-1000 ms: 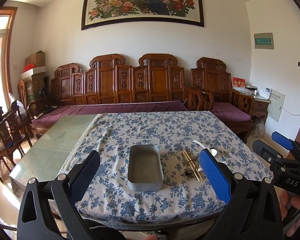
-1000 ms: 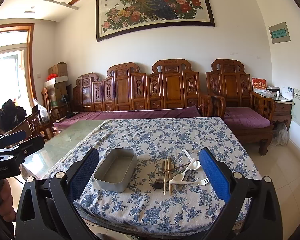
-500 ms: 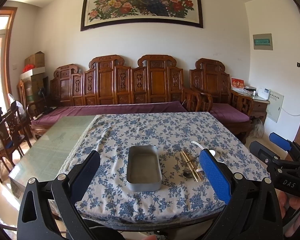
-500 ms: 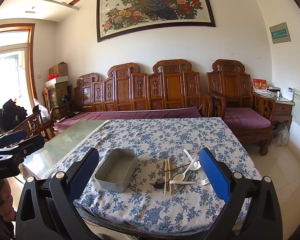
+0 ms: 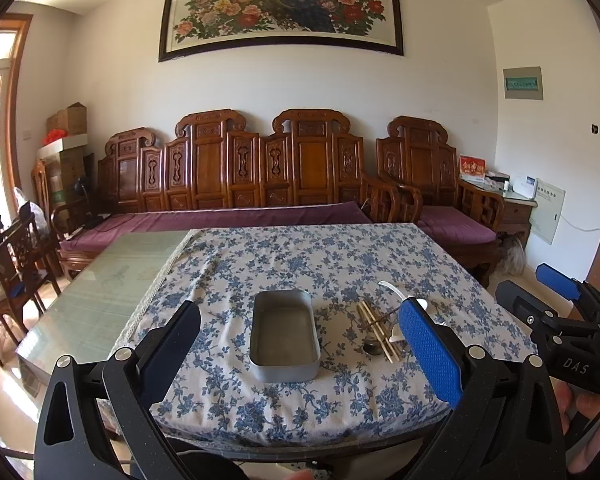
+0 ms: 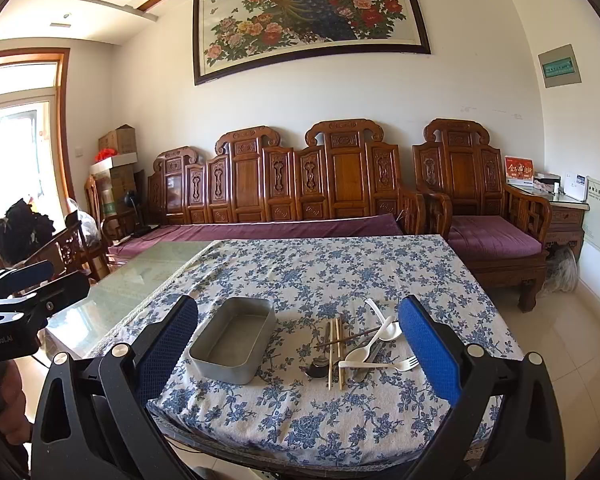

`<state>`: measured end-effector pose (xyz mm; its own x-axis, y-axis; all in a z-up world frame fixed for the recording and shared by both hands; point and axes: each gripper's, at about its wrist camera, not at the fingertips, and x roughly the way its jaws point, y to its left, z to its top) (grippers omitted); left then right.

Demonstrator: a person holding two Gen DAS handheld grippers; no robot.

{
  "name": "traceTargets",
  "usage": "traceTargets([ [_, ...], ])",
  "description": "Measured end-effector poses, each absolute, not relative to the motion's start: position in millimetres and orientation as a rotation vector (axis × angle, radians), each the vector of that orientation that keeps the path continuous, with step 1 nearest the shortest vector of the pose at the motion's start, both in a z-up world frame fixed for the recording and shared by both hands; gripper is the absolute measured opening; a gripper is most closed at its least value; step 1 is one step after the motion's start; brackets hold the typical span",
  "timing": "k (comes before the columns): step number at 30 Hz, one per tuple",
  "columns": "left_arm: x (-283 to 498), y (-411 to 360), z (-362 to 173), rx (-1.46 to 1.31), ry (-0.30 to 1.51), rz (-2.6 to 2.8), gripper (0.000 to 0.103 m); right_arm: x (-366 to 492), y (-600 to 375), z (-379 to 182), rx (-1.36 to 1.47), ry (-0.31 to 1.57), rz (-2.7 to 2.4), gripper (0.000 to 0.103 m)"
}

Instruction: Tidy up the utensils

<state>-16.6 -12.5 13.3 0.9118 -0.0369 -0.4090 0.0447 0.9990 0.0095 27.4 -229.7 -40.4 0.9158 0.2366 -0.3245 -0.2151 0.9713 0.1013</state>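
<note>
An empty grey metal tray (image 5: 285,332) (image 6: 233,338) sits on the blue floral tablecloth (image 5: 300,264) (image 6: 324,272) near the table's front. To its right lies a pile of utensils (image 6: 354,346): wooden chopsticks (image 5: 376,330) (image 6: 335,346), white plastic spoons (image 6: 370,344), a white fork (image 6: 384,364) and a dark metal spoon (image 6: 319,368). My left gripper (image 5: 300,356) is open and empty, held before the table's front edge, facing the tray. My right gripper (image 6: 300,348) is open and empty, facing the tray and the pile. Each gripper also shows in the other's view, the right one (image 5: 556,312) and the left one (image 6: 24,292).
Bare glass tabletop (image 5: 100,288) lies left of the cloth. A carved wooden sofa (image 5: 260,176) with purple cushions stands behind the table, an armchair (image 5: 440,200) at the back right. Wooden chairs (image 5: 16,264) stand at the left.
Both views have shifted slightly; the tray and utensils sit a little lower in the left wrist frames. Both grippers stay open and nothing on the table has moved.
</note>
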Motion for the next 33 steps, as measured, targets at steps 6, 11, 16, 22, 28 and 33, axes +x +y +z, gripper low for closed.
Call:
traceTargets([
  [6,-9.8,-13.3,1.3,0.018,0.456,-0.049,0.096,28.1,-232.5,-42.3,0.066,0.354,0.230,0.100],
  [11,-0.6,-13.2,-9.3,0.016,0.492,-0.052,0.096,33.3,-238.0,-49.9,0.071,0.369,0.225,0.100],
  [16,13.7,-11.6,-24.9,0.010,0.545,-0.078,0.096,42.5,-245.3,-64.9,0.064,0.379,0.228,0.100],
  [22,34.1,-12.5,-48.3,0.019,0.619,-0.094,0.096,66.8,-253.8,-84.0,0.046,0.414,0.243,0.095],
  [28,64.4,-12.5,-67.7,0.016,0.699,-0.135,0.096,105.2,-262.4,-101.3,0.010,0.457,0.245,0.083],
  [33,87.3,-15.3,-82.9,0.030,0.736,-0.147,0.096,141.6,-273.8,-117.2,-0.011,0.500,0.213,0.083],
])
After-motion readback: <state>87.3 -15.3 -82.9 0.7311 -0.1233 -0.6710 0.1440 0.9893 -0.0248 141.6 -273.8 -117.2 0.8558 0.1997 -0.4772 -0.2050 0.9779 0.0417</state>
